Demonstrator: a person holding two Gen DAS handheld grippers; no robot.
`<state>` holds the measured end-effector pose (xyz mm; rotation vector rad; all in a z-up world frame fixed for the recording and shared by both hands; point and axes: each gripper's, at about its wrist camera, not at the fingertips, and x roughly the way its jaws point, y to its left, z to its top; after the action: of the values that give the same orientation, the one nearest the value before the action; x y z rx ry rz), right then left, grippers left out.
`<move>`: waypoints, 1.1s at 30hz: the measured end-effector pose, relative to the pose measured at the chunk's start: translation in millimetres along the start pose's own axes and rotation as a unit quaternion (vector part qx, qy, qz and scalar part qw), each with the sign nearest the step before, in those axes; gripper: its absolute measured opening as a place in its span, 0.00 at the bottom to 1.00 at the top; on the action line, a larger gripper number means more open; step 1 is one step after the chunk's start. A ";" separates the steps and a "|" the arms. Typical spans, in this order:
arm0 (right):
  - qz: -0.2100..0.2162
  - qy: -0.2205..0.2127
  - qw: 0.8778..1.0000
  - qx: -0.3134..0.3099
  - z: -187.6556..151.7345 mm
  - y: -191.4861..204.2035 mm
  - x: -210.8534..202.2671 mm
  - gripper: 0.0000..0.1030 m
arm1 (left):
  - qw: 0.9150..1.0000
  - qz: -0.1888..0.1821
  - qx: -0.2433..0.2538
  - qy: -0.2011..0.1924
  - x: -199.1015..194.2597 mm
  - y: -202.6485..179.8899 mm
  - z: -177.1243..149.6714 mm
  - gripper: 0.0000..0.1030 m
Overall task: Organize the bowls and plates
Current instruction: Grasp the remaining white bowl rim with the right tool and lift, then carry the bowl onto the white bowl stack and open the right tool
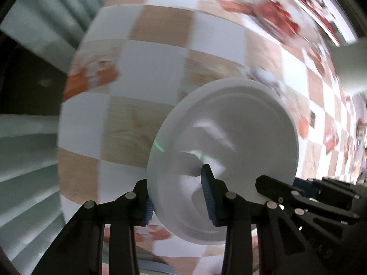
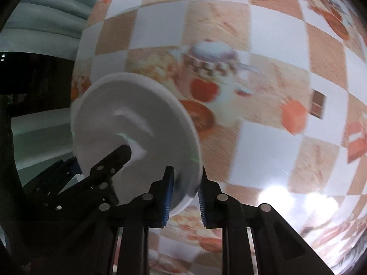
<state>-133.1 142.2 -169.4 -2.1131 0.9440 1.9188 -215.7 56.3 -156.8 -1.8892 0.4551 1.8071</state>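
Status: early stage, pick-up in progress.

1. The plate, white and shallow with nothing on it, lies on the table, which carries a checked cloth printed with food. The plate sits close to the table edge that shows at the left of both wrist views. I cannot tell whether it rests flat or has already come off the cloth; both pictures are smeared.

2. The right gripper straddles the plate rim nearest to me, one blue pad over the inside and one outside. The pads look pressed to the rim, so I read it as clenched on the plate.

3. The left gripper straddles the rim on the opposite side of the same plate. The outer pad meets the edge and the inner pad stands over the plate's well, but I cannot tell whether they bite yet.

4. A white object stands farther along the table, well apart from the plate and too blurred to identify. It may be another dish.

Judgement: nothing is organized yet. No stack or rack is in view. What is left is to confirm both holds, lift the plate level, carry it to its place, and then deal with every other plate and bowl.
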 end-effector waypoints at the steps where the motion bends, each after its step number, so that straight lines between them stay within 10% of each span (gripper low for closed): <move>1: -0.001 0.002 1.000 0.003 -4.0 -7.4 -1.4 0.21 | 1.000 -0.001 0.006 0.001 0.1 -7.2 -2.1 0.39; 23: -0.010 0.036 0.995 0.090 -141.9 -129.6 0.8 0.22 | 0.987 0.002 0.155 0.044 18.3 -154.6 -101.8 0.39; 31: -0.004 0.015 0.995 0.099 -138.1 -140.1 4.6 0.24 | 0.991 0.026 0.128 0.010 11.5 -152.9 -102.8 0.76; 33: -0.014 0.014 0.994 0.103 -143.3 -144.1 5.6 0.48 | 0.992 0.025 0.121 0.013 13.1 -145.6 -93.8 0.76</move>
<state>64.6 183.9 -192.7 -2.0272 1.0618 1.7018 -56.7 126.0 -152.3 -1.7498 0.7020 1.6752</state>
